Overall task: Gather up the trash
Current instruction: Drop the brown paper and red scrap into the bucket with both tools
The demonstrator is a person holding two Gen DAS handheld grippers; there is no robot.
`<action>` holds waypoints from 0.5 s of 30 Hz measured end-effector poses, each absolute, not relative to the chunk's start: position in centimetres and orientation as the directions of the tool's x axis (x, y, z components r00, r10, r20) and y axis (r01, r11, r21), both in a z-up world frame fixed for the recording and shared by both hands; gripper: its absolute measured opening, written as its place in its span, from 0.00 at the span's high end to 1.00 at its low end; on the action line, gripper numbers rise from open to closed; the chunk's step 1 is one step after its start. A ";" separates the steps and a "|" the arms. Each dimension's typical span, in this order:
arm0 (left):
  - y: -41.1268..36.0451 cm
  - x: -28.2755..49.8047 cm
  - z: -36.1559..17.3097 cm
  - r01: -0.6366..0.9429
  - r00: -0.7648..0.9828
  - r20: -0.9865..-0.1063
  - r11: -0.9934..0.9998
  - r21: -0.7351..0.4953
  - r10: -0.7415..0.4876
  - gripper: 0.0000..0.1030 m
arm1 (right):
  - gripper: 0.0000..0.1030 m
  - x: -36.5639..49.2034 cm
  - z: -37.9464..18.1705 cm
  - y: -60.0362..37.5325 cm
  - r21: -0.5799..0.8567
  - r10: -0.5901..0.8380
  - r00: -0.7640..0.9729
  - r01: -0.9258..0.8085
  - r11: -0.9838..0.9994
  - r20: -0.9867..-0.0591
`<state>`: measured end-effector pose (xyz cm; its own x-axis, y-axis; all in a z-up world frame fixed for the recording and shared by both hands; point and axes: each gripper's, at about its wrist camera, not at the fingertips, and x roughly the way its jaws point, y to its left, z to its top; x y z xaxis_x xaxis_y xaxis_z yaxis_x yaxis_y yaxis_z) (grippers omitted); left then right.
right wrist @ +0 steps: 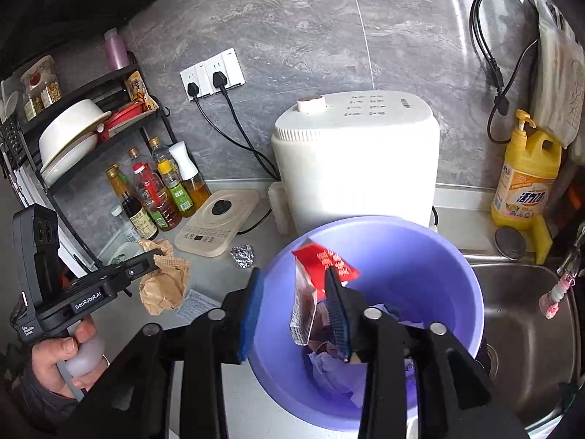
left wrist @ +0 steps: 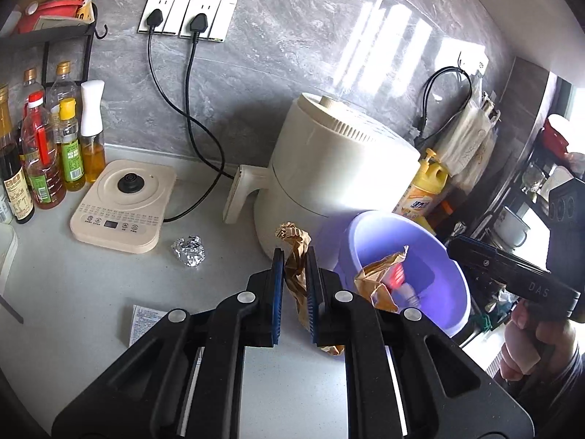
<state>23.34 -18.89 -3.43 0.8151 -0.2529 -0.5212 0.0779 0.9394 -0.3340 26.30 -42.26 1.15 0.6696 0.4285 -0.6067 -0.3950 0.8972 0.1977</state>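
The left gripper (left wrist: 295,256) clenches a crumpled brown paper bag (left wrist: 297,270) between its ribbed blue pads above the counter, the right gripper (right wrist: 296,305) hangs released over the round purple plastic bucket (right wrist: 457,281) beside a glossy red wrapper (right wrist: 325,261), and farther away a crinkled foil ball (left wrist: 188,251) lies on the grey counter (left wrist: 73,292).

The bag (left wrist: 297,274) is of creased brown paper, matt. The ball (left wrist: 188,251) is of crumpled shiny foil. The bin (right wrist: 431,256) is of smooth lilac plastic with a slight sheen. The wrapper (right wrist: 321,267) is glossy red film. The sink (right wrist: 526,314) is brushed metal; the desk (left wrist: 91,292) is smooth and pale grey.
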 end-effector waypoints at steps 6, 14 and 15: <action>-22.7 24.2 -1.9 0.107 0.811 -0.527 0.949 -0.296 -0.256 0.89 | 0.52 25.9 0.9 -46.3 0.231 0.427 0.674 -0.365 0.902 -0.602; -27.3 25.8 -0.4 0.157 0.808 -0.523 0.955 -0.252 -0.271 0.89 | 0.52 25.2 0.8 -50.1 0.260 0.440 0.684 -0.356 0.897 -0.582; -27.9 26.0 -0.3 0.163 0.806 -0.524 0.955 -0.247 -0.273 0.89 | 0.52 25.1 1.0 -50.5 0.263 0.440 0.688 -0.354 0.898 -0.577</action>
<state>26.04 -27.91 -0.31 0.8064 -0.2732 -0.5244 0.1632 0.9552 -0.2468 25.12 -50.49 0.98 0.6880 0.4404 -0.5768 -0.3539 0.8975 0.2631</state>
